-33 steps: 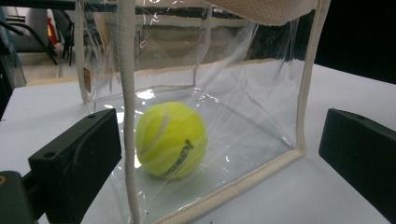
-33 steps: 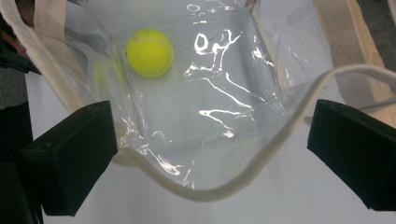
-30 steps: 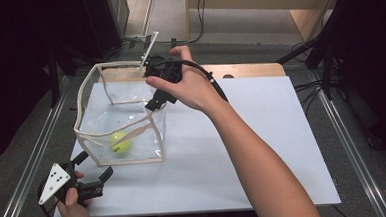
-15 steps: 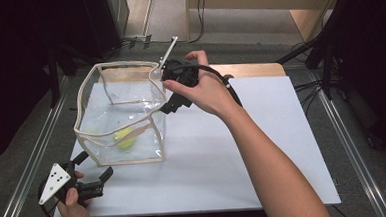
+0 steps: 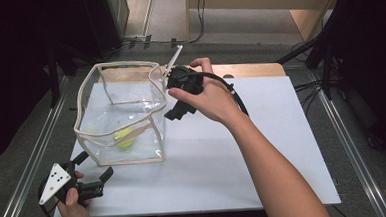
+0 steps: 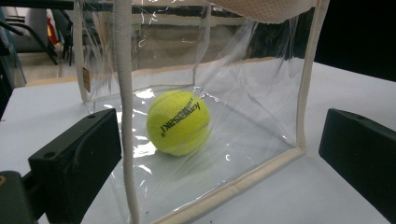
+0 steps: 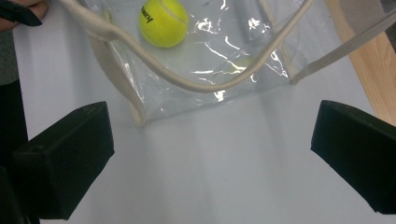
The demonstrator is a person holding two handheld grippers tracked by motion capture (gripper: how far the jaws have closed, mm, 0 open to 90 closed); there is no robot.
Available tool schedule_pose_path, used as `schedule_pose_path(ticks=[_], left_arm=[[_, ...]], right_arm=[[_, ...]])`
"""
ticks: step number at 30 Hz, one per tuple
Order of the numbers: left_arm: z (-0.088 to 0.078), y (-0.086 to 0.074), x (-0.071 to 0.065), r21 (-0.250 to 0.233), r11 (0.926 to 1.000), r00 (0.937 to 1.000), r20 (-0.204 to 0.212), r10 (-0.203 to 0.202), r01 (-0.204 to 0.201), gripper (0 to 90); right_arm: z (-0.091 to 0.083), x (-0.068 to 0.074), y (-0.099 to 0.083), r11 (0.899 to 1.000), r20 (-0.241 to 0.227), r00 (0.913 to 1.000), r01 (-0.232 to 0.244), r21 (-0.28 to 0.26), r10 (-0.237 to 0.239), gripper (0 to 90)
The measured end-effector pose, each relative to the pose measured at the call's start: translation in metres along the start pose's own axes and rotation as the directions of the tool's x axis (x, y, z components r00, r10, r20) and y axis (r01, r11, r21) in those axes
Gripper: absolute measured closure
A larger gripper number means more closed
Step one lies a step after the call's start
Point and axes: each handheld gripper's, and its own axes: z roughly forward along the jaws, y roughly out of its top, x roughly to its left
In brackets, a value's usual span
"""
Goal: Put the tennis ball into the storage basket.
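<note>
Tongs (image 7: 212,158) wide open, empty, above bag (image 7: 205,70)

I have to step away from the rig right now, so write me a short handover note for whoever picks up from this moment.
Left gripper: open, empty, at the table's near left corner, jaws facing the clear bag.
Right gripper: open, empty, held above the table just outside the bag's right side.
Tennis ball: on the floor of the bag, towards its near side. The bag stands open on the white table, rim sagging.
Done: ball is in the bag.
Left: nothing is gripped. If the bag is to be closed or moved, that probably comes next; the pictures do not settle it.
</note>
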Motion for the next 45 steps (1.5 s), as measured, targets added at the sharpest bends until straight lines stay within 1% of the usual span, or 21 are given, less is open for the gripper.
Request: schedule_pose_path(ticks=[5,6,8,9,14,15,20,27,28,33,34,35,36,37,40,41,42,43,45], left_arm=[[0.0,0.0,0.0,0.001,1.0,1.0,0.001,0.0,0.0,0.0],[0.0,0.0,0.0,0.001,1.0,1.0,0.001,0.0,0.0,0.0],[0.0,0.0,0.0,0.004,1.0,1.0,0.0,0.002,-0.002,0.0],[0.0,0.0,0.0,0.005,1.0,1.0,0.0,0.003,-0.003,0.0],[0.0,0.0,0.0,0.006,1.0,1.0,-0.002,0.004,-0.004,0.0],[0.0,0.0,0.0,0.006,1.0,1.0,-0.001,0.004,-0.004,0.0],[0.0,0.0,0.0,0.006,1.0,1.0,-0.002,0.004,-0.004,0.0],[0.0,0.0,-0.001,0.006,1.0,1.0,0.0,0.006,-0.006,0.0],[0.0,0.0,-0.001,0.006,1.0,1.0,-0.001,0.007,-0.007,0.0],[0.001,0.0,-0.001,0.008,0.9999,1.0,-0.002,0.008,-0.008,0.0],[0.001,0.0,-0.001,0.008,0.9999,1.0,-0.002,0.008,-0.008,0.0],[0.001,0.0,-0.001,0.009,0.9999,1.0,-0.003,0.01,-0.009,0.0],[0.001,0.0,-0.001,0.009,0.9999,1.0,-0.003,0.009,-0.009,0.0],[0.001,0.0,-0.001,0.009,0.9999,0.9999,-0.003,0.01,-0.01,0.0],[0.001,0.0,-0.001,0.009,0.9999,1.0,-0.003,0.009,-0.009,0.0],[0.001,0.0,-0.001,0.009,0.9999,1.0,-0.003,0.009,-0.009,0.0],[0.001,0.0,-0.001,0.009,0.9999,1.0,-0.003,0.009,-0.009,0.0],[0.001,0.0,-0.001,0.009,0.9999,1.0,-0.002,0.009,-0.009,0.0],[0.001,0.0,-0.001,0.009,0.9999,1.0,-0.002,0.009,-0.009,0.0]], right_arm=[[0.002,0.003,-0.006,1.0,0.006,1.0,0.008,-0.008,-0.008,0.0],[0.002,0.004,-0.007,1.0,0.007,1.0,0.002,-0.007,-0.002,0.0],[0.001,0.005,-0.01,1.0,0.007,0.9999,0.011,-0.009,-0.011,0.0],[0.001,0.006,-0.011,1.0,0.002,1.0,0.002,-0.016,-0.002,0.0],[0.002,0.007,-0.018,1.0,0.004,1.0,0.002,-0.02,-0.002,0.0],[0.001,0.007,-0.02,1.0,0.004,1.0,-0.007,-0.018,0.007,0.0],[0.003,0.007,-0.029,1.0,0.006,1.0,-0.002,-0.028,0.002,0.0],[0.006,0.008,-0.044,0.999,0.008,0.9995,-0.029,-0.043,0.029,0.0],[0.007,0.007,-0.046,0.999,0.007,0.9997,-0.022,-0.046,0.022,0.0],[0.008,0.009,-0.056,0.998,0.008,0.9993,-0.036,-0.051,0.037,0.0],[0.008,0.008,-0.058,0.998,0.009,0.9995,-0.029,-0.056,0.03,0.0],[0.009,0.009,-0.06,0.998,0.007,0.9993,-0.036,-0.06,0.036,0.0],[0.009,0.008,-0.062,0.998,0.008,0.9995,-0.031,-0.062,0.031,0.0],[0.009,0.009,-0.064,0.997,0.009,0.999,-0.044,-0.057,0.045,0.0],[0.011,0.008,-0.07,0.997,0.005,0.9991,-0.043,-0.068,0.043,0.0],[0.011,0.009,-0.071,0.997,0.007,0.9987,-0.05,-0.061,0.05,0.0],[0.012,0.008,-0.073,0.997,0.003,0.9991,-0.042,-0.069,0.042,0.0],[0.013,0.009,-0.075,0.996,0.006,0.999,-0.044,-0.073,0.044,0.0],[0.014,0.01,-0.079,0.997,-0.002,0.9987,-0.05,-0.065,0.05,0.0]])
